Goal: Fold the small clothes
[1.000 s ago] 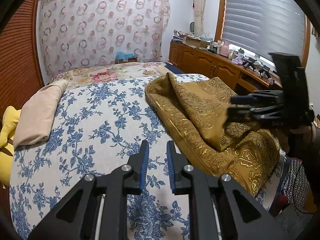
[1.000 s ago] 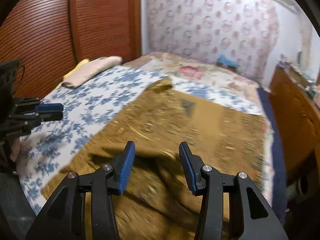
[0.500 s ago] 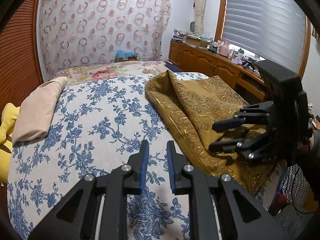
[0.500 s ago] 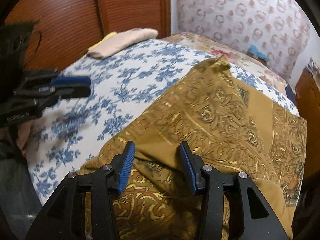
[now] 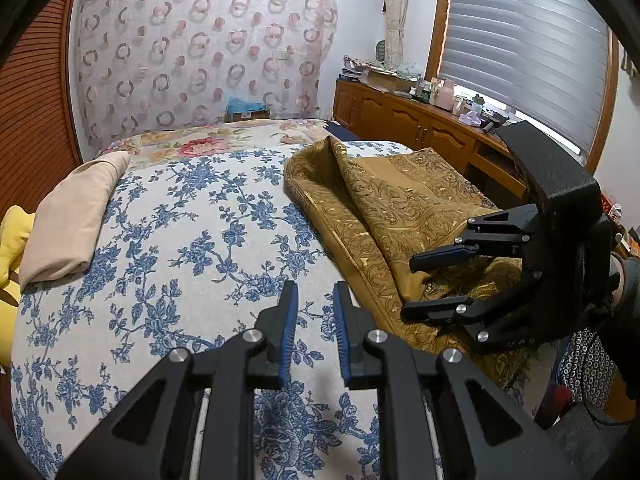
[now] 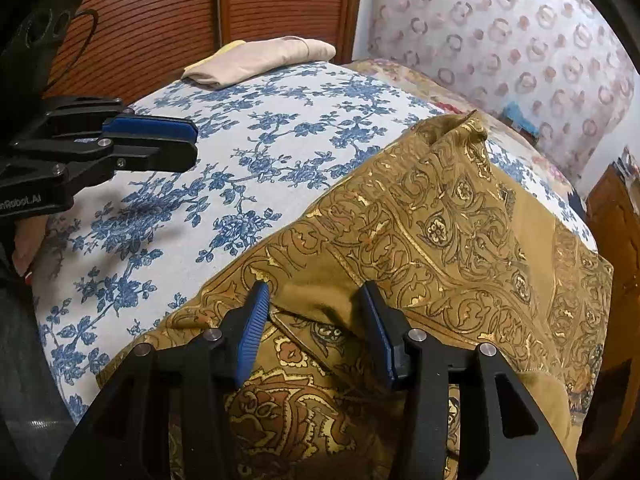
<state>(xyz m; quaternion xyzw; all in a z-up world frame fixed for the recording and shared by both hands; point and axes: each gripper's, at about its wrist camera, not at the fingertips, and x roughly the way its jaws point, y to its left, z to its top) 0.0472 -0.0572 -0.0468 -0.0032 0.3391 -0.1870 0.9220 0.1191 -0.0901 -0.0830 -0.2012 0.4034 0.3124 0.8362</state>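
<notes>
Now: grasping step | right gripper [image 6: 312,320] closing around gold brocade cloth [image 6: 460,240] fold, unpinched | left gripper [image 5: 314,320] narrow, empty | next: lift toward 10 o'clock

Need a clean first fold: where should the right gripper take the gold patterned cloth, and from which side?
Probably the near folded-over corner of the gold patterned cloth, from the bed's near edge. That flap lies raised and loose between the closing pads of the right gripper, which are not yet pinching it.

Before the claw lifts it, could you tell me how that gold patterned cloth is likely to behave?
The gold patterned cloth is probably floppy: it lies in soft folds and a peaked ridge. Lifted at its near edge by the closing right claw, it would likely drape and unfold. Spread wide, it may drag on the bedspread.
</notes>
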